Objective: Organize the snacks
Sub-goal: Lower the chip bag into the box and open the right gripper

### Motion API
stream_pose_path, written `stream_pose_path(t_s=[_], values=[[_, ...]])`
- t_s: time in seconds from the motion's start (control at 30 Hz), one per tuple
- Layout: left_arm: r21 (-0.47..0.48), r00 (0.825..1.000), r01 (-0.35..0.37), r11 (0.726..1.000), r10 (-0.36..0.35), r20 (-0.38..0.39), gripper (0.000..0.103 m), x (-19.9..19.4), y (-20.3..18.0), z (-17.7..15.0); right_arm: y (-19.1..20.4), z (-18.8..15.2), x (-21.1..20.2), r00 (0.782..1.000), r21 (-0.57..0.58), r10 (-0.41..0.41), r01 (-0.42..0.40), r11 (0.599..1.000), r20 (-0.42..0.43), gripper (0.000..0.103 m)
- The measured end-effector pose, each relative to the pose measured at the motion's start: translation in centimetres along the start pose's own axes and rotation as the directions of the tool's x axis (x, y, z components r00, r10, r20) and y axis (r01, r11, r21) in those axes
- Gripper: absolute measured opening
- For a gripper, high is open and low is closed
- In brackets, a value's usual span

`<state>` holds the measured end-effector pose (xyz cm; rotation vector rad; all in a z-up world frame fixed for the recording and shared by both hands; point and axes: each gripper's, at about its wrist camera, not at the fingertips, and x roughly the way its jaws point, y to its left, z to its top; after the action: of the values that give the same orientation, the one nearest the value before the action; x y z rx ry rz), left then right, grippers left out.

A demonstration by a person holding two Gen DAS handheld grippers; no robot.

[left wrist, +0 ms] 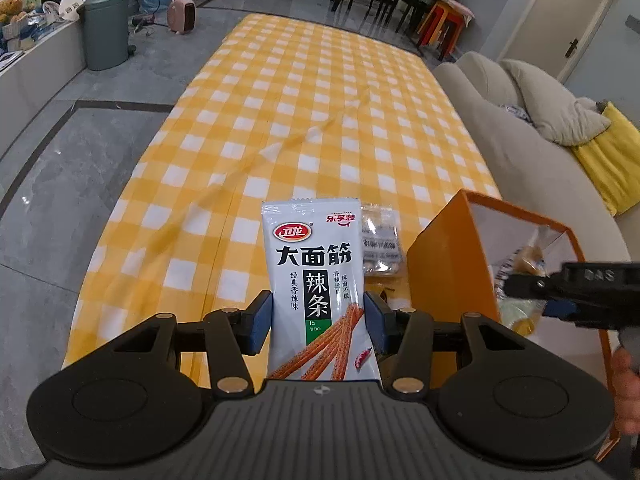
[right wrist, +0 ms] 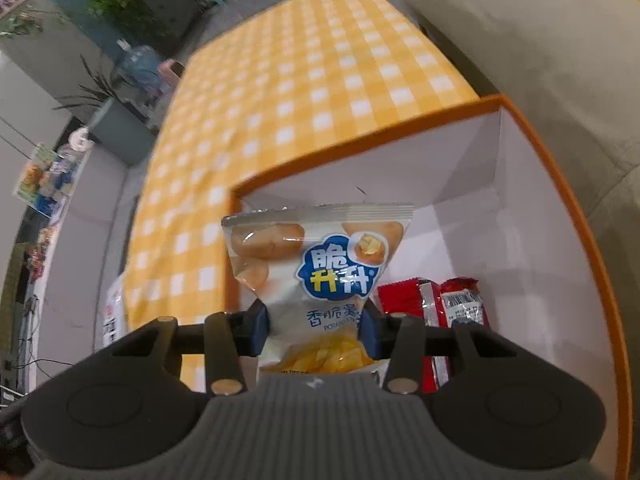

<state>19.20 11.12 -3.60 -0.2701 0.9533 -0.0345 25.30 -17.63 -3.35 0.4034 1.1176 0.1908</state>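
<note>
A white latiao packet (left wrist: 318, 292) is clamped upright between the 2 blue pads of the left gripper (left wrist: 319, 322), whose jaws are closed on its lower half. The packet is held above the yellow checked tablecloth (left wrist: 304, 112). Behind it, a clear biscuit packet (left wrist: 380, 242) is seen lying on the cloth, just beside the orange box (left wrist: 448, 264). The right gripper (right wrist: 316, 326) is closed narrowly on a potato chip bag (right wrist: 320, 264), which is held over the open orange box (right wrist: 560, 200), near its left wall. 2 red wrapped snacks (right wrist: 436, 304) are seen lying on the white floor of the box, beside the bag. A beige sofa (left wrist: 520, 152) is seen past the table.
</note>
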Motion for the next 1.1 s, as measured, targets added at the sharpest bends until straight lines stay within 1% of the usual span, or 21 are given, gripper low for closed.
stream_pose_path(t_s=[0.2, 0.27, 0.43, 0.47, 0.63, 0.7, 0.73, 0.77, 0.8, 0.83, 0.9, 1.1], values=[[0.019, 1.0, -0.011, 1.0, 0.011, -0.007, 0.055, 0.5, 0.1, 0.1, 0.5, 1.7, 3.5, 0.996, -0.001, -0.052, 0.052, 0.999, -0.075, 0.044], [0.018, 1.0, -0.021, 1.0, 0.021, -0.017, 0.055, 0.9, 0.2, 0.1, 0.7, 2.2, 4.5, 0.994, -0.007, -0.067, 0.066, 0.998, -0.086, 0.044], [0.012, 0.998, -0.042, 0.999, 0.043, -0.05, 0.056, 2.1, 0.7, 0.0, 0.5, 2.2, 5.6, 0.996, 0.016, -0.065, 0.066, 0.998, -0.056, 0.045], [0.011, 0.997, -0.047, 0.999, 0.048, -0.054, 0.056, 2.3, 0.8, 0.0, 0.3, 2.2, 5.8, 0.997, 0.024, -0.063, 0.064, 0.998, -0.054, 0.047], [-0.013, 0.996, -0.05, 0.999, 0.049, -0.07, 0.056, 2.9, 1.3, -0.1, 0.4, 2.1, 6.6, 0.996, 0.009, -0.059, 0.059, 0.998, -0.064, 0.05], [-0.014, 0.995, -0.056, 0.998, 0.055, -0.082, 0.056, 3.2, 1.5, -0.3, 0.1, 2.2, 6.7, 0.997, 0.028, -0.039, 0.041, 0.999, -0.07, 0.052], [-0.012, 0.994, -0.06, 0.998, 0.059, -0.087, 0.056, 3.4, 1.5, -0.4, -0.3, 2.2, 6.8, 0.997, 0.063, -0.01, 0.015, 0.998, -0.082, 0.058], [-0.008, 0.994, -0.064, 0.998, 0.063, -0.091, 0.056, 3.5, 1.4, -0.5, -0.9, 2.3, 7.0, 0.994, 0.107, 0.03, -0.02, 0.994, -0.101, 0.066], [-0.004, 0.994, -0.065, 0.998, 0.064, -0.093, 0.056, 3.6, 1.3, -0.5, -1.5, 2.4, 7.1, 0.991, 0.155, 0.06, -0.041, 0.987, -0.121, 0.07], [0.0, 0.994, -0.063, 0.998, 0.063, -0.093, 0.056, 3.5, 1.2, -0.6, -2.0, 2.5, 7.1, 0.989, 0.188, 0.072, -0.047, 0.981, -0.129, 0.073], [0.008, 0.994, -0.06, 0.998, 0.06, -0.091, 0.056, 3.5, 1.1, -0.7, -2.8, 2.6, 6.7, 0.988, 0.211, 0.075, -0.046, 0.976, -0.131, 0.072], [0.011, 0.994, -0.063, 0.998, 0.064, -0.089, 0.056, 3.4, 1.3, -0.6, -3.6, 2.2, 4.1, 0.991, 0.165, 0.102, -0.086, 0.983, -0.091, 0.073]])
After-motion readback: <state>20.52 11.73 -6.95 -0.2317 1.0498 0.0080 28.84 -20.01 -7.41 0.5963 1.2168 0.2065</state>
